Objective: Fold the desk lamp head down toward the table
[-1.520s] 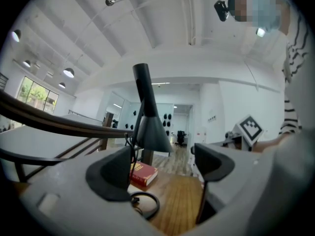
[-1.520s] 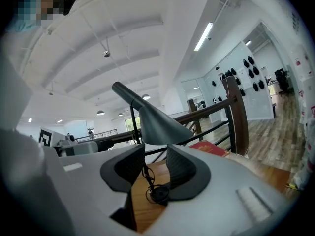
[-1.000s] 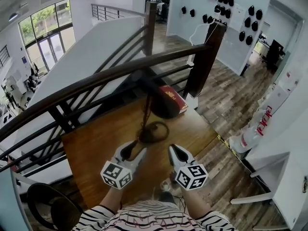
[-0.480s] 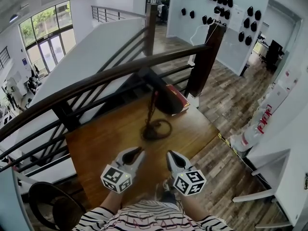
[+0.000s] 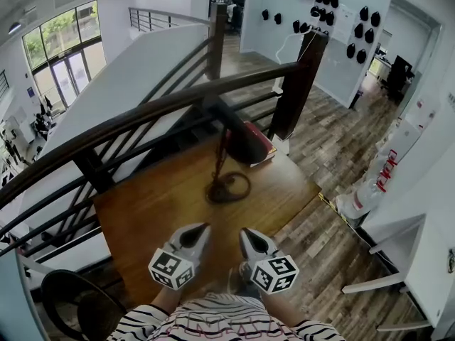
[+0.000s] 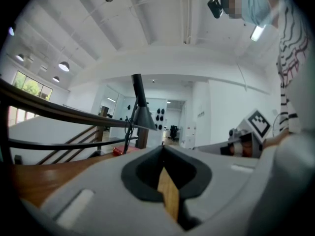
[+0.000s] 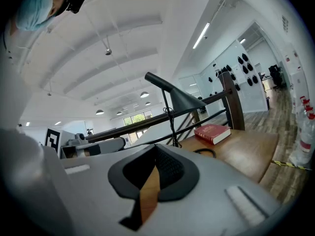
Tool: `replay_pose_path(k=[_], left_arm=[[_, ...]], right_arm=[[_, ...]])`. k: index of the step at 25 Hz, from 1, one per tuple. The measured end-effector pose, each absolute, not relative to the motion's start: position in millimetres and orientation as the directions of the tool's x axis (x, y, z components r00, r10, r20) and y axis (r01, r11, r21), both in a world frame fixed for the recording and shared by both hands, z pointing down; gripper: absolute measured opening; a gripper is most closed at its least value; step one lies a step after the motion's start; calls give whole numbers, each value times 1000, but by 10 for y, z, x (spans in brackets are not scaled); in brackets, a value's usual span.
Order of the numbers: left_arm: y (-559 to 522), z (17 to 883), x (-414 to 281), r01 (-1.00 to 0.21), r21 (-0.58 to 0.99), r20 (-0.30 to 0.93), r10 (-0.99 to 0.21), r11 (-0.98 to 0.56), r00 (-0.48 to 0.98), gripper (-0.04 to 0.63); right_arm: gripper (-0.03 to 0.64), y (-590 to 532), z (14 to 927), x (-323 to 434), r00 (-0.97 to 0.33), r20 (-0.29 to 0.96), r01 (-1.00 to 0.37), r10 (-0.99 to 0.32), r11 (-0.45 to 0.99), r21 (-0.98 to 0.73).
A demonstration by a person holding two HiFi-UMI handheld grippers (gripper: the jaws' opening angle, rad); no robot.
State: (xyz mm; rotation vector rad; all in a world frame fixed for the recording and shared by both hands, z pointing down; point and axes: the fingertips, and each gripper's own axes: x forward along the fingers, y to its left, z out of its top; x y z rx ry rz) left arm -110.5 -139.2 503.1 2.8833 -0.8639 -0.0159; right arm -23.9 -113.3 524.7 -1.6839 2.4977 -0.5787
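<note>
The black desk lamp stands on the wooden table (image 5: 149, 212). Its ring base (image 5: 227, 188) sits mid-table, a thin stem rises from it, and the cone head (image 5: 242, 139) slopes down toward the right. Both grippers hover near the table's front edge, well short of the base and apart from the lamp. My left gripper (image 5: 201, 229) is shut with nothing in it, and my right gripper (image 5: 246, 233) is likewise shut and empty. The lamp head (image 6: 141, 116) shows far ahead in the left gripper view, beyond the left gripper (image 6: 162, 151). In the right gripper view the lamp head (image 7: 179, 98) is beyond the right gripper (image 7: 156, 150).
A red book (image 5: 261, 146) lies at the table's far right corner, partly under the lamp head. A dark wooden railing (image 5: 142, 116) runs behind the table, with a stairwell beyond. A black chair (image 5: 67, 297) sits at the lower left. Wood floor lies to the right.
Both grippers have drawn back from the lamp base toward the person. The left jaws, open beside the base a second ago, are now closed.
</note>
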Motion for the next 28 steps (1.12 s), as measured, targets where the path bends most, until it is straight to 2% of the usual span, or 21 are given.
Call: replay_pose_path(k=[13,28], left_arm=[[-1312,5220,-1243,-595,151,81,-590,-789,803,2],[-1275,5311,-1204,-577,146,109,-567,-804,817,2]], right_arm=[[0,-1014,5422,-400,-408,206,-884,-889,329,-331],[0,-1032,5448,-383,-408,206,-879,-889,323,-350]])
